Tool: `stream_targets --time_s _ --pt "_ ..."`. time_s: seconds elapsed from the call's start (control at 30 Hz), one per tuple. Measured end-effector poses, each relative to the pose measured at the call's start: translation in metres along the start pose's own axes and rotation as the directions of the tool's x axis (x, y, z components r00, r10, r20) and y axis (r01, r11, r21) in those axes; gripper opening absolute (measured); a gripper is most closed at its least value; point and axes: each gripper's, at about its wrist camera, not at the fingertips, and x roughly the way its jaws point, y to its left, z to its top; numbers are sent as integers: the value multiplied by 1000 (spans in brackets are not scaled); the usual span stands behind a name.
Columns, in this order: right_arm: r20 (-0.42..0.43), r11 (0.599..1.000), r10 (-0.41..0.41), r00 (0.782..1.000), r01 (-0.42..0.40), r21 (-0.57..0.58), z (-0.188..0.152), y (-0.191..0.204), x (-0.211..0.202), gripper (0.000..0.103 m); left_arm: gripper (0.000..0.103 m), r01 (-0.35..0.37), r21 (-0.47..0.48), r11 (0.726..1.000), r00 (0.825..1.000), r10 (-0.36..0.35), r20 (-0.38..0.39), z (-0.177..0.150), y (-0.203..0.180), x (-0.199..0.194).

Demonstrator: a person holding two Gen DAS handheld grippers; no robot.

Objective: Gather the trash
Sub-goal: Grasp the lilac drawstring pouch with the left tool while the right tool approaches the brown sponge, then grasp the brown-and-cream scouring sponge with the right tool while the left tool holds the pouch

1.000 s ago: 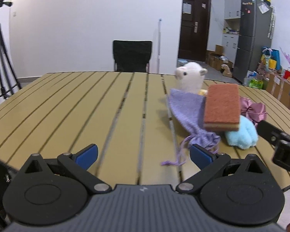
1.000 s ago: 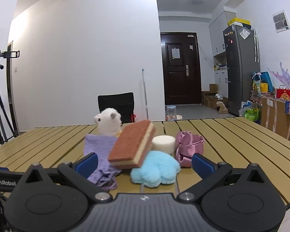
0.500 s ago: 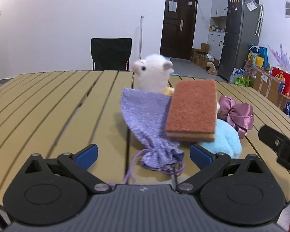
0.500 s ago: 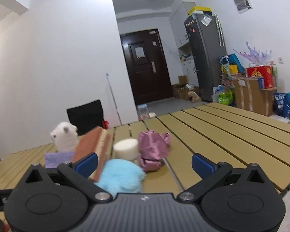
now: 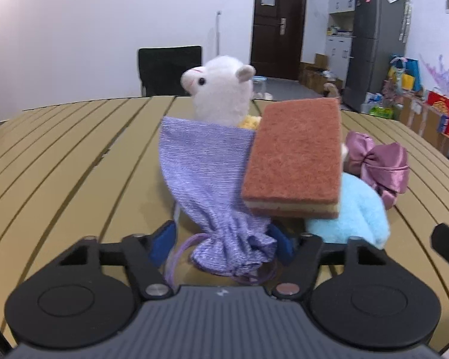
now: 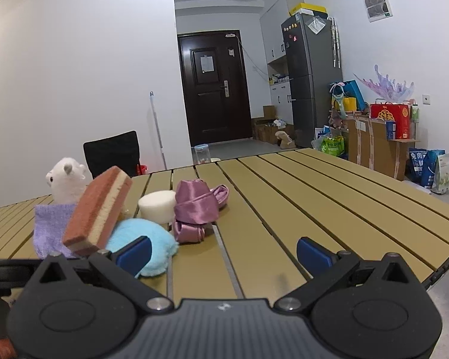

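The slatted worktop (image 5: 60, 161) filled the lower half of both views, with the clutter heaped in 1 pile, likely gathered there so it could be picked off piece by piece. At frame centre in the left wrist view lay the purple drawstring pouch (image 5: 206, 173), its long axis running away from the camera, the flat closed end up against the white plush alpaca (image 5: 221, 95) and the gathered neck pointing back at the lens. The rust-topped sponge (image 5: 296, 152) leaned tilted on the heap, partly over the pouch and the blue plush (image 5: 350, 218), with the pink satin bow (image 5: 380, 161) at right. The left claw (image 5: 221, 243) had narrowed around the pouch's neck; whether its pads already pinched the cloth, I could not tell. The right claw (image 6: 223, 252) stood wide apart and held nothing, its left pad just in front of the blue plush, lower centre of its view.
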Motion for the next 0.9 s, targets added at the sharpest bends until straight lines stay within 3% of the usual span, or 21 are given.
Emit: stream_targets --time_s 0.07,0.17,0.5,0.9 --pt "-10 1000 0 1000 0 0 -2 0 2 103 42 -2 14 1000 1000 2 14 -1 -1 0" --pt "-18 1000 -1 1000 0 -5 -4 3 1 103 37 7 -1 1000 1000 -7 30 -2 2 -3" --pt "-38 999 43 998 -43 -25 -8 16 2 103 35 -26 23 999 988 22 152 1 7 -38" --pt "-5 996 93 996 -93 4 -6 39 -6 103 35 -71 9 997 974 67 218 7 39 -70"
